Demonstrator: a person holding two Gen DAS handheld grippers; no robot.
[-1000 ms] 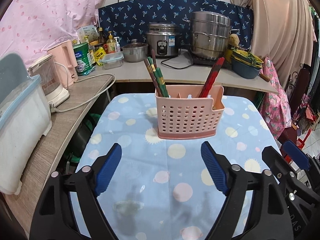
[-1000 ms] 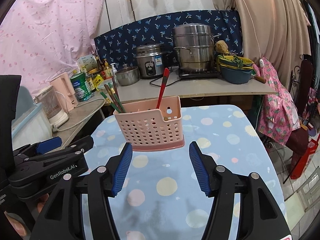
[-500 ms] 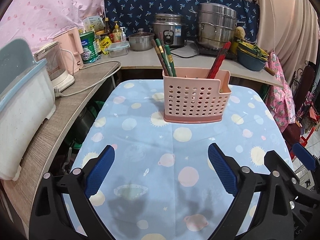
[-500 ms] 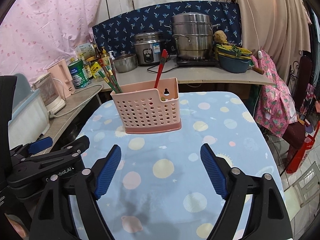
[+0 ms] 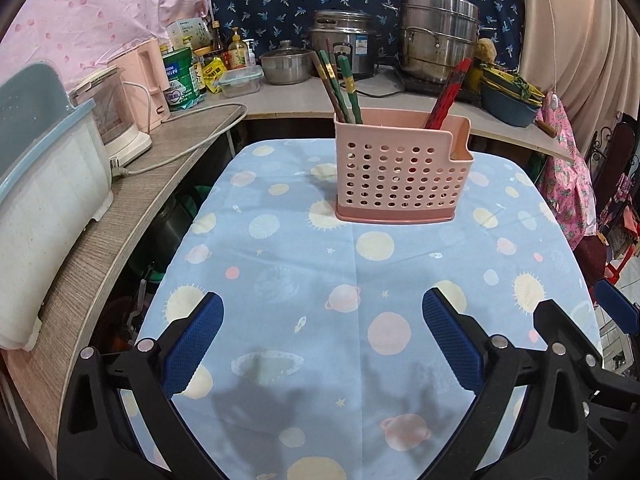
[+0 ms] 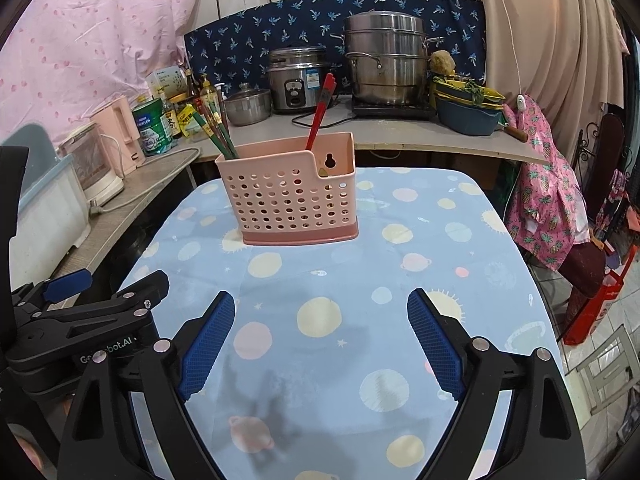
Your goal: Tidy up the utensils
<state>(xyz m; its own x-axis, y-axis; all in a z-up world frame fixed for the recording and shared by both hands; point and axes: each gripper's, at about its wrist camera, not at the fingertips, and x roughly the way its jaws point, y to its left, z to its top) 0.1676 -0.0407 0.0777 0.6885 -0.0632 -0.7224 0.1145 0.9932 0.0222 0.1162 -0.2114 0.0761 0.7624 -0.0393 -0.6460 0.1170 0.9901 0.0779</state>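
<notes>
Both grippers, left and right, hang wide apart and hold nothing. The pink caddy stands mid-table, well ahead, green chopsticks in its left end, red ones at right. Chopsticks look light, stiff, probably slick (lacquered, I'd guess), so pinch the bare upper shafts

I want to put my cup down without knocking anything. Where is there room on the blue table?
The tablecloth is bare between the pink utensil basket and the open left gripper and right gripper. Bare strips also run along both sides of the basket. The back counter is crowded with pots, bowls and bottles.
</notes>
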